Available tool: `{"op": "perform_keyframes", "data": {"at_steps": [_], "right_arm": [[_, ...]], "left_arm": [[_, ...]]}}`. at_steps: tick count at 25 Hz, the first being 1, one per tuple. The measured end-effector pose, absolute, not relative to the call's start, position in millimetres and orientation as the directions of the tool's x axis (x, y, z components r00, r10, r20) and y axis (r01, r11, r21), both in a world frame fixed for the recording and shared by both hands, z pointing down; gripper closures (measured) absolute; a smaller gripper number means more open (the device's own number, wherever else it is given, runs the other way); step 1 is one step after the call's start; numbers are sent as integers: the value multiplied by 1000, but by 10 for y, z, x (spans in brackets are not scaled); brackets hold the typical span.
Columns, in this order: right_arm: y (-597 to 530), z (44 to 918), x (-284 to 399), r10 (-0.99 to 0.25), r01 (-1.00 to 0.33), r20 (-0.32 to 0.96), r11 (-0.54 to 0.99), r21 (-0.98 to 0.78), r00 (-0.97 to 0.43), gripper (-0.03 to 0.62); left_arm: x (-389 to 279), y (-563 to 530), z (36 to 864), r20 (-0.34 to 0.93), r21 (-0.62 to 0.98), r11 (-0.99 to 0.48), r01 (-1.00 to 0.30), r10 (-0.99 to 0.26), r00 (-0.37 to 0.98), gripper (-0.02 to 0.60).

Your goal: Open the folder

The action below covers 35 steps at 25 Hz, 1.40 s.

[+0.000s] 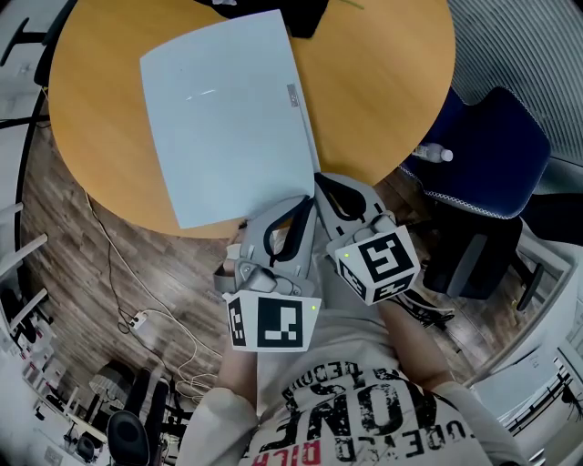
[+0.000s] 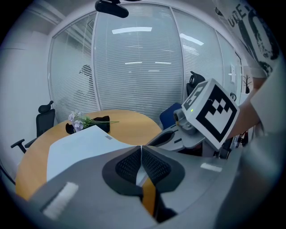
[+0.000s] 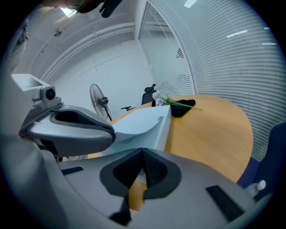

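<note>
The person wears a white T-shirt (image 1: 364, 414) printed with black and red lettering. The left gripper (image 1: 306, 200) and right gripper (image 1: 318, 178) are grey, black-padded, each bearing black-and-white marker cubes (image 1: 273, 320).

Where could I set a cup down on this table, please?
Widest bare wood: between the folder and the right rim of the table. A narrower strip runs left of the folder. Crowded: the near edge, with left gripper and right gripper, and the far edge, with a black item.
</note>
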State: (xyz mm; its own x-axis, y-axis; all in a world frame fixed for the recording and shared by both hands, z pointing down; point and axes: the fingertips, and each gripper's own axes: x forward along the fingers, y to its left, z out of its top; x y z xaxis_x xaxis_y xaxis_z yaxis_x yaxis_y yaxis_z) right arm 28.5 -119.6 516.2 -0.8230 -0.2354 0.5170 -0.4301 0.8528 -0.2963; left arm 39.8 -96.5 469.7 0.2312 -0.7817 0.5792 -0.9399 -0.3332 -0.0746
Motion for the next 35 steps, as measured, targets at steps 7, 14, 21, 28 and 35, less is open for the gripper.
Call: {"op": "perform_keyframes", "data": {"at_steps": [7,14,21,28,35], "right_arm": [[-1204,5169,307,-245,-439,515,849,-296,-821,582],[-1202,5168,290,-245,-437,517,851,-290,-820,582],[-1194,5163,292,-241,-432,518,855,-287,-821,582],[-1188,5170,289,-238,-429,522,858,-282,-819,582],[-1176,5177,332,-238,-428,521,860,-280,-820,582]], "left_arm": [[412,-968,4682,577,-79,-333,-940,-784,229,565],[382,-966,4653,568,-76,-318,-945,-793,221,566],[382,-961,4631,561,-70,-304,-950,-800,214,566],[358,-963,4591,543,-58,-290,-955,-812,214,566],[376,-953,4554,521,-52,-271,-961,-828,206,568]]}}
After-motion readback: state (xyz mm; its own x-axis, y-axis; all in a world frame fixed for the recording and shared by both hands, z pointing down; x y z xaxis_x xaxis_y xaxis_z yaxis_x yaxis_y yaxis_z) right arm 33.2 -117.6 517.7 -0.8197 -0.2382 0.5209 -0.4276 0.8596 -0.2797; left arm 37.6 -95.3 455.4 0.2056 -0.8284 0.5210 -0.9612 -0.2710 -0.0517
